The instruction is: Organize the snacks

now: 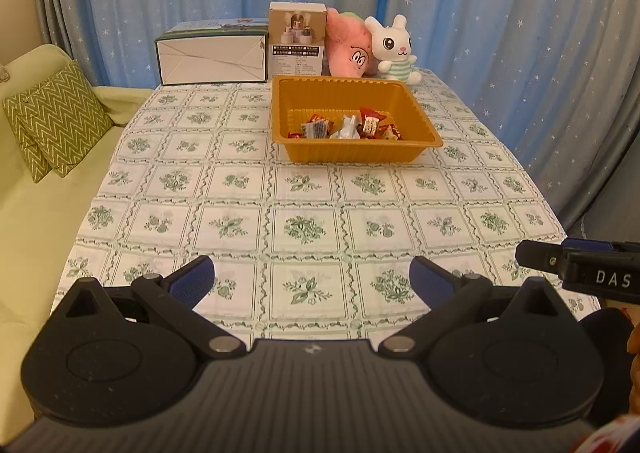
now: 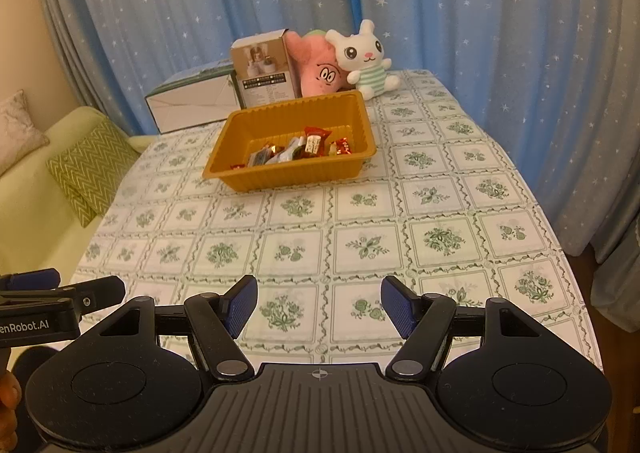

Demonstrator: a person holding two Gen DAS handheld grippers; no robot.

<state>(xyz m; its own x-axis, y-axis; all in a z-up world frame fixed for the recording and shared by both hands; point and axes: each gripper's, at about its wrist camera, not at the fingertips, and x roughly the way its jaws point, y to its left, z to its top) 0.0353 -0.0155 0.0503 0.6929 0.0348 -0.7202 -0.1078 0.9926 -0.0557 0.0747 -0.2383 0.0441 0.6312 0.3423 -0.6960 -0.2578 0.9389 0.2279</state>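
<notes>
1. both claws hover low over the near end of the table: the left gripper has its blue pads spread wide with nothing between them, and the right gripper is parted too, only tablecloth showing in the gap.
2. the snacks, a heap of small wrapped sweets in red, orange and silver, sit inside the orange plastic tray, well apart from both grippers, towards the far end of the table.
3. no loose wrapper shows on the cloth, so by my reading the sorting looks done or close to it.
4. risk one: a reach into that tray could clip the thin rim and tip or slide it, since it looks light and sits on smooth cloth.
5. risk two: the two grippers are just beside each other, so a crossing reach could knock them together.
6. risk three: those glossy wrappers may slip out of a shallow pinch.
7. left wrist view shows the tray almost square-on and the green zigzag cushion large on the sofa.
8. right wrist view shows the tray at an angle, and a second pale cushion that the left view lacks.
</notes>
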